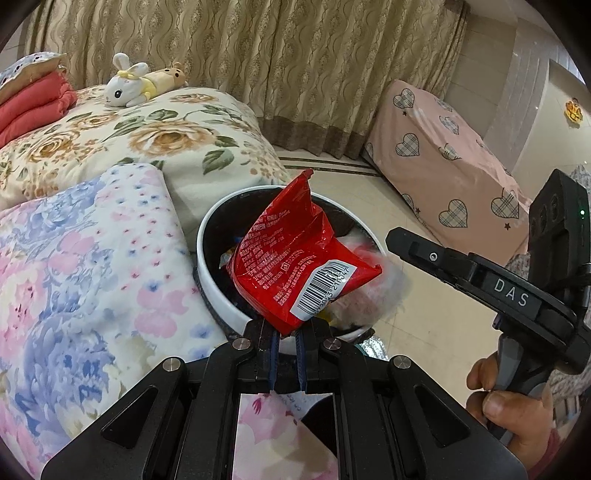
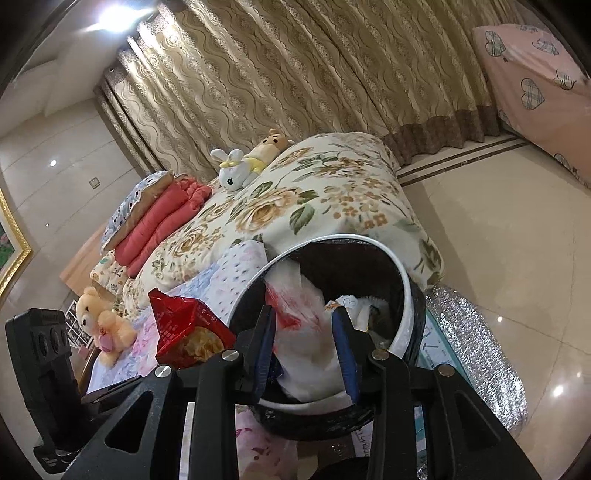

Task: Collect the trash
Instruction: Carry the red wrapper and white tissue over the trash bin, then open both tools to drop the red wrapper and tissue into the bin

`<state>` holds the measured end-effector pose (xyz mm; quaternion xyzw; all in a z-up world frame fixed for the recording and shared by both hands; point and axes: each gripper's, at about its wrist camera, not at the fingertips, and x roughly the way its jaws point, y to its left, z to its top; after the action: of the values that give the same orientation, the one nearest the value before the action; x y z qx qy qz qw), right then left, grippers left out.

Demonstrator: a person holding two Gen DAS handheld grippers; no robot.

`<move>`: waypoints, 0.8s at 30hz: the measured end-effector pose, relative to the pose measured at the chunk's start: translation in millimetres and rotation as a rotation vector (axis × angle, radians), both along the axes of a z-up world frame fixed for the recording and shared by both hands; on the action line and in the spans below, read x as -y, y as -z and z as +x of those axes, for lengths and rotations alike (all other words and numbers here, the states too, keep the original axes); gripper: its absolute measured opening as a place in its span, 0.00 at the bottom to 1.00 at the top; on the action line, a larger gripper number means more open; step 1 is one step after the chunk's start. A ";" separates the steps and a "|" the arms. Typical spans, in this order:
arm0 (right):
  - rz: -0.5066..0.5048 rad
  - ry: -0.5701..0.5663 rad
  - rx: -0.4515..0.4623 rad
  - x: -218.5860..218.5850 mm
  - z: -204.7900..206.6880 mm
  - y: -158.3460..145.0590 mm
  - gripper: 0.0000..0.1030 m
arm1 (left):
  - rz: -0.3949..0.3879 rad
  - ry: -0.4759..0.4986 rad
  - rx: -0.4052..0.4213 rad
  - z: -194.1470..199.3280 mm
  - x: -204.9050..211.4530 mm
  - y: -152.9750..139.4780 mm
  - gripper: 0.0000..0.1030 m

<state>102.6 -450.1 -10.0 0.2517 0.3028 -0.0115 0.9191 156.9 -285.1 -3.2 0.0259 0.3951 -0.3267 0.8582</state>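
Your left tongs (image 1: 286,341) clamp one red wrapper (image 1: 295,258) above the trash bin (image 1: 207,258) of wrappers; your right tongs (image 2: 306,350) stand apart.

Ahead of the claw, patterned beige curtains (image 1: 295,66) hang to the floor across the whole back wall. A bed (image 1: 155,140) under a rose-print quilt fills the left, with a folded red blanket (image 1: 33,103) and a plush rabbit (image 1: 125,88) on it. To the right, glossy cream floor tiles (image 1: 388,221) reach furniture under a pink heart-print cover (image 1: 443,158). A ceiling light (image 2: 110,14) glares far upper left.
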 end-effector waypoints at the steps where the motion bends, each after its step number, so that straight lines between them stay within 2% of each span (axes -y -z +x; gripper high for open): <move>1: -0.004 -0.002 -0.001 0.8 1.5 0.7 0.33 | 0.002 0.000 -0.002 1.2 1.3 1.2 0.07; 4: -0.015 -0.010 -0.009 1.0 6.5 3.7 0.30 | 0.011 -0.001 -0.005 4.2 3.9 4.1 0.07; 17: -0.006 -0.002 -0.019 4.8 9.0 7.9 0.30 | 0.012 0.001 0.000 13.9 12.8 0.8 0.07; 24: -0.001 0.011 -0.013 8.1 6.7 6.2 0.33 | 0.019 0.011 -0.013 18.0 21.9 3.8 0.07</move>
<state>109.3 -458.2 -16.2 0.2530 0.3073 -0.0181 0.9172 175.0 -307.0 -7.0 0.0342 0.4038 -0.3279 0.8534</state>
